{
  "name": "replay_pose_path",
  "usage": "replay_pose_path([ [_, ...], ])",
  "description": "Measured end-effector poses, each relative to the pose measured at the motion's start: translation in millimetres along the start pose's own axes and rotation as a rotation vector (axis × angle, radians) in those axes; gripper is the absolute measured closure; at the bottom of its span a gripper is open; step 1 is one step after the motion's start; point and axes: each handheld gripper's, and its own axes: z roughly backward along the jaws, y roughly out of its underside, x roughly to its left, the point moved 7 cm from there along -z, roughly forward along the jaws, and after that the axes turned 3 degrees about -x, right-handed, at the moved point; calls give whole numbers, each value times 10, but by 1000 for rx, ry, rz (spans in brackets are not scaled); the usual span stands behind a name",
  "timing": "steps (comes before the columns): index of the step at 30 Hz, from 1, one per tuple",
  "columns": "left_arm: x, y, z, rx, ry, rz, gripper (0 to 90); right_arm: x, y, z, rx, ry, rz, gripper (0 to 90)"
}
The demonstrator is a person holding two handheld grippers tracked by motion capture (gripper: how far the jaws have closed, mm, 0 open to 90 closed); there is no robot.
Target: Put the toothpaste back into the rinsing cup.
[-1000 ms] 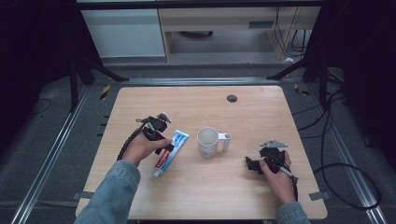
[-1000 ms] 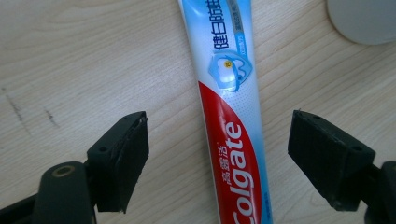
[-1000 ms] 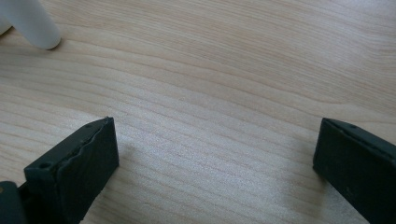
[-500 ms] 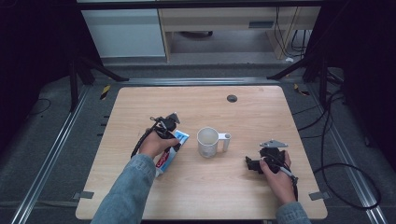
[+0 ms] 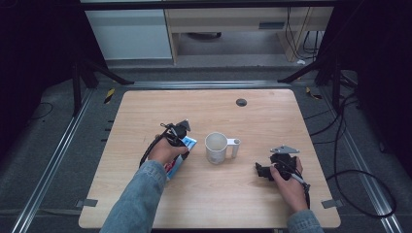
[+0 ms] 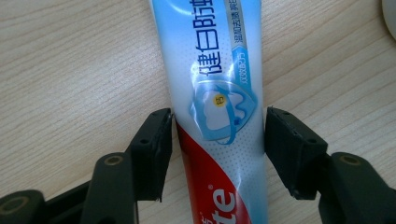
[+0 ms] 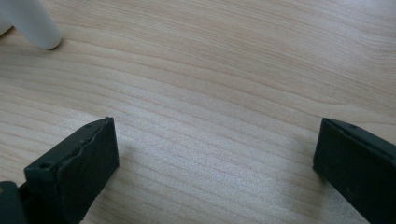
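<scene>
Since a second ago the left gripper (image 5: 180,135) has travelled from the near-left part of the table toward the mug and come down over the toothpaste tube (image 5: 179,156); the right gripper (image 5: 265,170) has kept its place, and the mug (image 5: 216,147) has not shifted.

From the high view, the left gripper sits on top of the tube's upper end, the person's left hand (image 5: 164,151) wrapped around its body and a denim sleeve (image 5: 138,199) trailing back toward the near edge. The tube lies flat on the wooden table (image 5: 272,114), running from under the gripper back along the hand.

In the left gripper view, the tube (image 6: 218,107) passes straight up between the two black jaws of the left gripper (image 6: 217,151). The jaws are spread to either side of it: the left-hand pad stands right at the tube's edge, while a thin strip of table shows between the right-hand pad and the tube. They straddle it without pinching. The red part of the tube lies toward the gripper's base, the pale blue part with a tooth emblem beyond the jaw tips.

The white mug stands upright just to the right of the left gripper, handle turned toward the right gripper, which lies on the table well off to that side under the right hand (image 5: 288,183).

In the right gripper view, the right gripper (image 7: 217,149) has its jaws wide apart over bare wood, with the mug's handle (image 7: 31,24) at the upper left, far beyond the left-hand jaw.
</scene>
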Motion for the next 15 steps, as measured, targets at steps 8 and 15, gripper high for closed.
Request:
replay_pose_path([
  [8, -3, 4, -26, -1, 1, 8, 443, 0, 0, 0, 0, 0, 0, 4],
  [15, -10, 7, -38, -1, -5, -3, 450, 0, 0, 0, 0, 0, 0, 4],
])
